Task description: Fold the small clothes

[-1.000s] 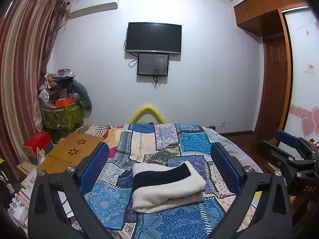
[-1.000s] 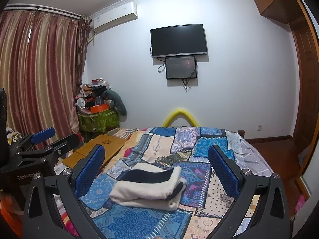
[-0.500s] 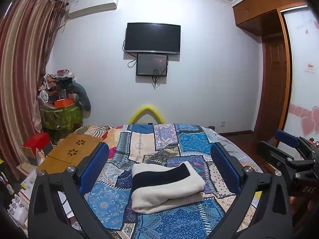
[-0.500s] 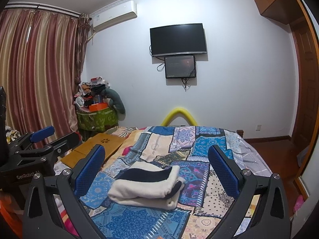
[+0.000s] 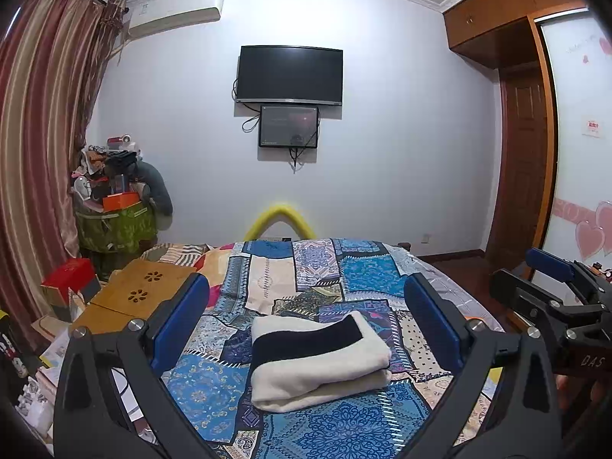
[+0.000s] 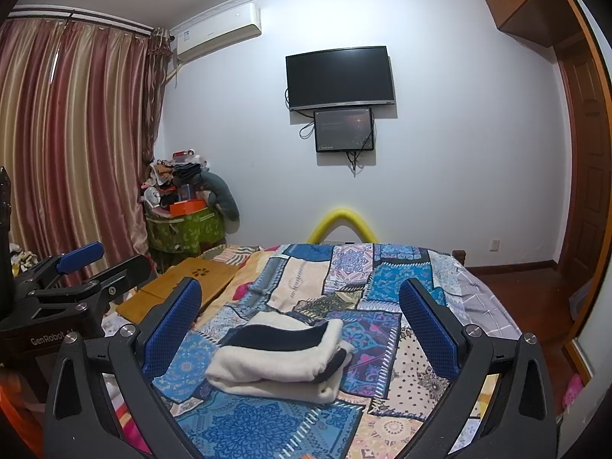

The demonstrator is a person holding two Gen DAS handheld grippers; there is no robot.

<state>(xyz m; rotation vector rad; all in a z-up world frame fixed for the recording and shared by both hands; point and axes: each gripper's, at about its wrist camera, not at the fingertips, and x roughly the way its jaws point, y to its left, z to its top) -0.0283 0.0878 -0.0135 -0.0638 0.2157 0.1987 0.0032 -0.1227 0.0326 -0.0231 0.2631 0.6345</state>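
Left wrist: left gripper [image 5: 306,306] level — fingers [image 5: 179,321] spread wide.

Cream-and-navy garment [image 5: 319,359], blue patchwork bedspread [image 5: 317,271]

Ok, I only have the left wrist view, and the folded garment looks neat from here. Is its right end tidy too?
Observer: Not quite. On the right wrist view, a dark layer pokes out of the folded garment at that end.
Operator: Is the right gripper open?
Observer: Yes. The right gripper is wide open and empty, short of the garment.
Operator: Anything on the ground to my right?
Observer: A small pink item lies on the wooden floor. It is too blurred to identify.
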